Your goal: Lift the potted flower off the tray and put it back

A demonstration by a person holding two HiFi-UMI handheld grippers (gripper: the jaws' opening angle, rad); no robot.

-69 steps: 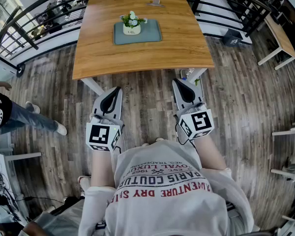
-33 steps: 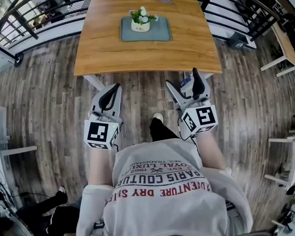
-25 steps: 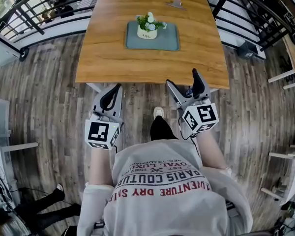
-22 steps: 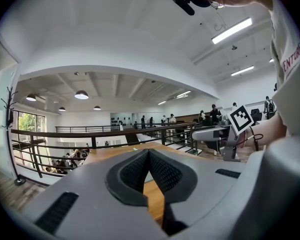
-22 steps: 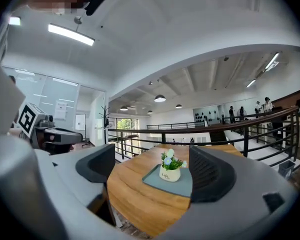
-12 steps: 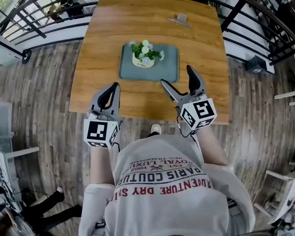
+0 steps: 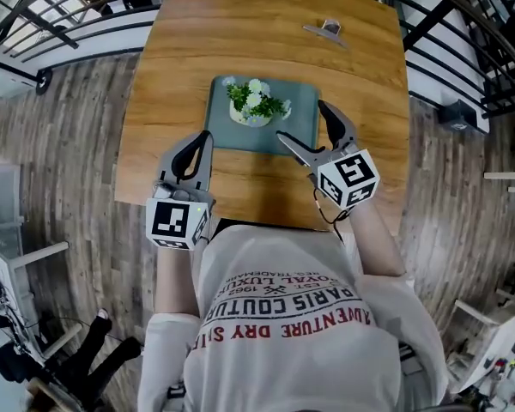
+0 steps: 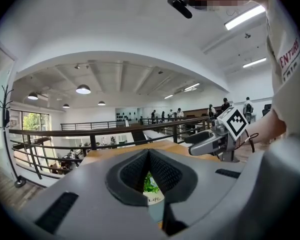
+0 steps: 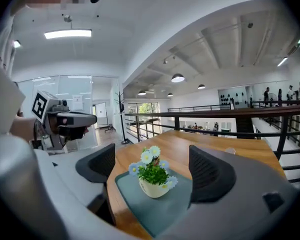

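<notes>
A small cream pot with green leaves and white flowers, the potted flower [image 7: 253,106], stands on a grey-green tray [image 7: 225,137] in the middle of the wooden table [image 7: 266,33]. My right gripper [image 7: 302,122] is open over the tray's near right part, its jaws a little short of the pot on the right. In the right gripper view the potted flower [image 9: 152,176] sits on the tray [image 9: 160,210], ahead of the right gripper [image 9: 152,159]. My left gripper [image 7: 203,137] is shut and empty by the tray's near left corner. Below the closed tips of the left gripper [image 8: 149,154], the potted flower [image 8: 151,184] peeps through.
A metal clip [image 7: 326,29] lies at the table's far right. Black railings [image 7: 60,24] run round the far side and the right. The table's near edge [image 7: 240,217] is against my body. A person's legs [image 7: 103,359] show on the plank floor at lower left.
I have come up to the table, from a step away to right against it. The right gripper opened and both grippers moved forward over the table, the right one to the tray.
</notes>
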